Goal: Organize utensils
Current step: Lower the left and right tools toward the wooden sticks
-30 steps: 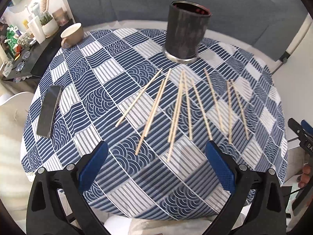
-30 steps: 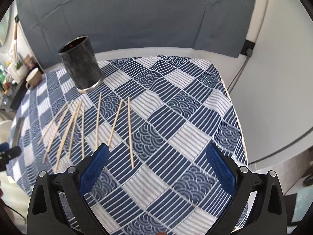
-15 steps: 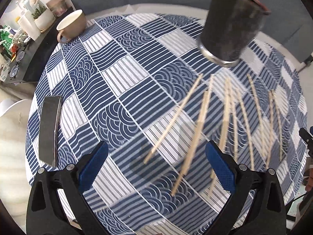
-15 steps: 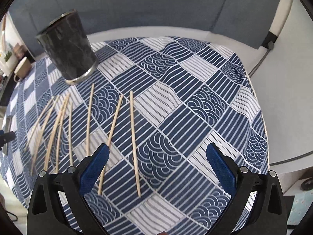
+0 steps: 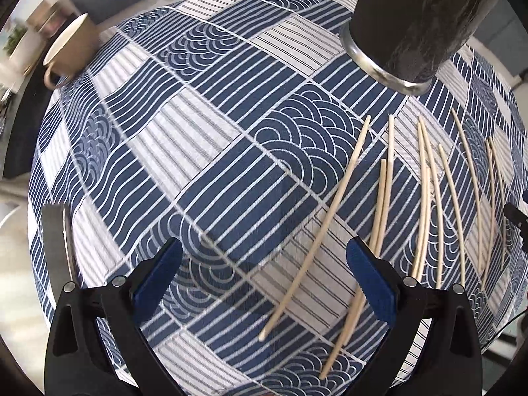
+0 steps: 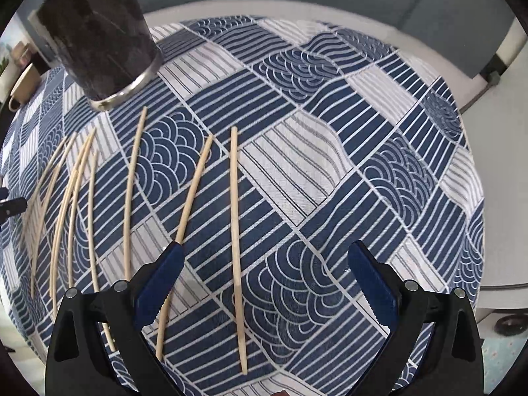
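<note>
Several wooden chopsticks lie side by side on a blue and white patterned tablecloth (image 5: 211,151). A dark cylindrical holder (image 5: 419,23) stands upright behind them; it also shows in the right wrist view (image 6: 99,36). My left gripper (image 5: 264,277) is open and empty, low over the cloth, with the leftmost chopstick (image 5: 316,234) between its fingers. My right gripper (image 6: 264,280) is open and empty, low over the cloth, with the rightmost chopstick (image 6: 236,237) between its fingers and another chopstick (image 6: 184,227) passing by its left finger.
A beige cup (image 5: 67,52) stands at the far left edge of the table. A dark flat object (image 5: 56,247) lies near the left edge. A white wall and grey panel stand behind the table (image 6: 412,62).
Both grippers have come down and forward close to the cloth. The left one now frames the leftmost chopstick, the right one the rightmost. Both stayed open.
</note>
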Tool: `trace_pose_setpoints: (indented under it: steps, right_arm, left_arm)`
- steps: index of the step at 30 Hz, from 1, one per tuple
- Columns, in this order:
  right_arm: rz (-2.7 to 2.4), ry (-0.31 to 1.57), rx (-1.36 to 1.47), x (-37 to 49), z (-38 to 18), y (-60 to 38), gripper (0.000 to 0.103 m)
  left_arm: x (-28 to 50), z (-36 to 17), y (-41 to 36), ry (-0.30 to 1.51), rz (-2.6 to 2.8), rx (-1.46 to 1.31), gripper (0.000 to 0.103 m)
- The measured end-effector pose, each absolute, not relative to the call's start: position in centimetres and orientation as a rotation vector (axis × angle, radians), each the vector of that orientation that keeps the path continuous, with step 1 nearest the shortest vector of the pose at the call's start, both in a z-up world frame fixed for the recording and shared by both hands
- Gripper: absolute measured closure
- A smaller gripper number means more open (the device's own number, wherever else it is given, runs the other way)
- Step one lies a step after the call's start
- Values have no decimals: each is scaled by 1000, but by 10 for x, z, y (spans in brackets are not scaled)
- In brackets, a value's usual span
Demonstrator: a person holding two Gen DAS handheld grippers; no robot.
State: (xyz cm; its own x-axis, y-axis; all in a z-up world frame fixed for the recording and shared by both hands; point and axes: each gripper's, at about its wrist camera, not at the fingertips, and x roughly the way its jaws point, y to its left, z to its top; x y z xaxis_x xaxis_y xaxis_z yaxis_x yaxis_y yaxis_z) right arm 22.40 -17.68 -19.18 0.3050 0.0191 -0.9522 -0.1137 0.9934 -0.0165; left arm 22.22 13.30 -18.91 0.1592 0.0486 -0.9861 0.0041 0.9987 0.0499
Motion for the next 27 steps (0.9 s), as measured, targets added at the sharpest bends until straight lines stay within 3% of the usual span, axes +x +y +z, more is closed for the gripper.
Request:
trace_pose_setpoints:
  steps: [7, 27]
  right_arm:
    - [121, 1301, -55, 229, -208, -175, 7]
    - [125, 1303, -79, 236, -208, -173, 8]
  left_arm:
    - [237, -212, 132, 1454, -24, 34, 4]
    - [240, -216, 133, 1342, -117, 102, 5]
